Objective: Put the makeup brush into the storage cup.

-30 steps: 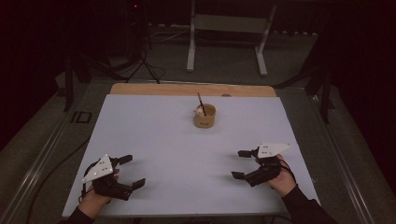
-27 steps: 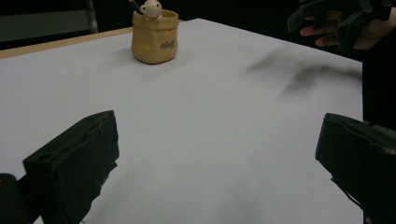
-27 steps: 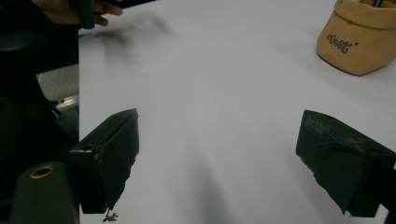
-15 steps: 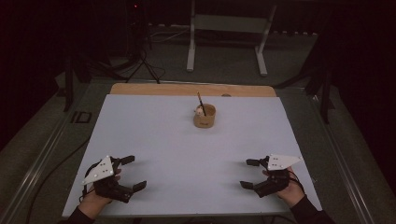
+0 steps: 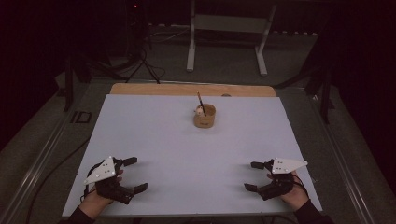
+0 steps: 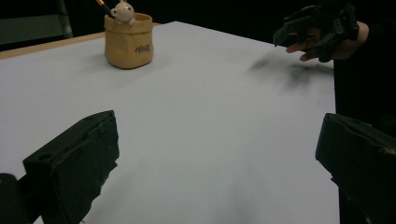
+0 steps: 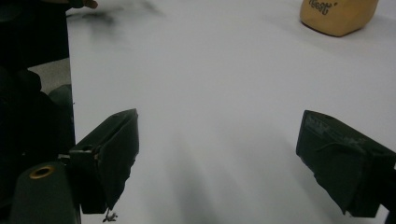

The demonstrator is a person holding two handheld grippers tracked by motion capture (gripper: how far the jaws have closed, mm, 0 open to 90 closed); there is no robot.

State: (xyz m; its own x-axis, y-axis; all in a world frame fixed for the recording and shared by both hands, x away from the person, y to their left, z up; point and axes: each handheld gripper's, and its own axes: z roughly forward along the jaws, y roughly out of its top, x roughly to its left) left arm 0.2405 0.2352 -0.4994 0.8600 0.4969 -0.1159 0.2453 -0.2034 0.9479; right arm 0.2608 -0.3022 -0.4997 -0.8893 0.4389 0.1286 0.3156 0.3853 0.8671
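Both the left gripper [image 5: 134,174] and the right gripper [image 5: 253,176] rest with jaws wide apart and empty at the near corners of the white table [image 5: 187,149], well apart from the tan pot [image 5: 204,116] holding a brush [image 5: 200,100] at the far middle.

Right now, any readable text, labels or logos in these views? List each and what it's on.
One dark printed mark on the front of the tan holder: too blurred to read in the left gripper view.
The same mark in the right gripper view, on the tan holder: cropped and blurred, unreadable.
No other text visible.
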